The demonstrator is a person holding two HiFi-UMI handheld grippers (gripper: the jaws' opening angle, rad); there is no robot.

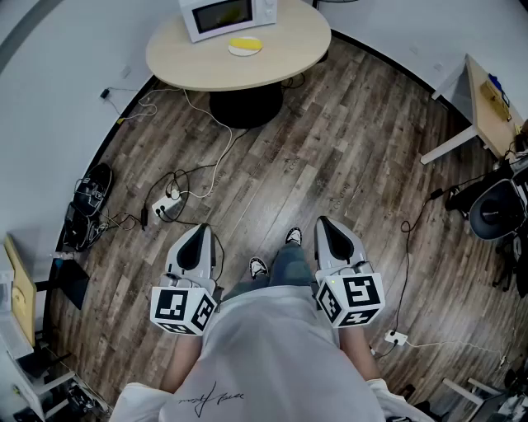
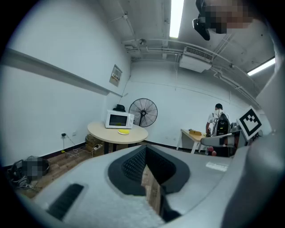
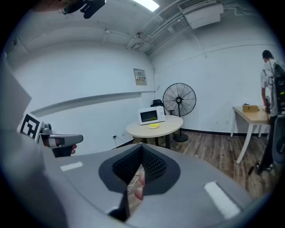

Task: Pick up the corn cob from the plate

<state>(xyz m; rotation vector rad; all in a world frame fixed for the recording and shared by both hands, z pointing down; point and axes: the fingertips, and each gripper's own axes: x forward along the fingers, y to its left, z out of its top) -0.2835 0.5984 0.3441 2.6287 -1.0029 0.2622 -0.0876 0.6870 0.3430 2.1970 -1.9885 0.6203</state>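
The yellow corn cob (image 1: 245, 42) lies on a white plate (image 1: 245, 50) on a round beige table (image 1: 206, 66), far ahead of me, in front of a white microwave (image 1: 227, 14). In both gripper views the corn cob (image 2: 124, 131) (image 3: 154, 126) shows small and distant. My left gripper (image 1: 200, 231) and right gripper (image 1: 323, 224) are held close to my body over the wooden floor, well short of the table. Both point forward and a little down. The left gripper (image 2: 144, 149) and right gripper (image 3: 141, 149) each have their jaws together with nothing between them.
Cables and a power strip (image 1: 165, 206) lie on the floor between me and the table, with shoes (image 1: 91, 185) at the left wall. A desk (image 1: 487, 99) and office chair (image 1: 495, 210) stand at the right. A fan (image 2: 143, 112) stands behind the table; a person (image 2: 218, 122) is at the desk.
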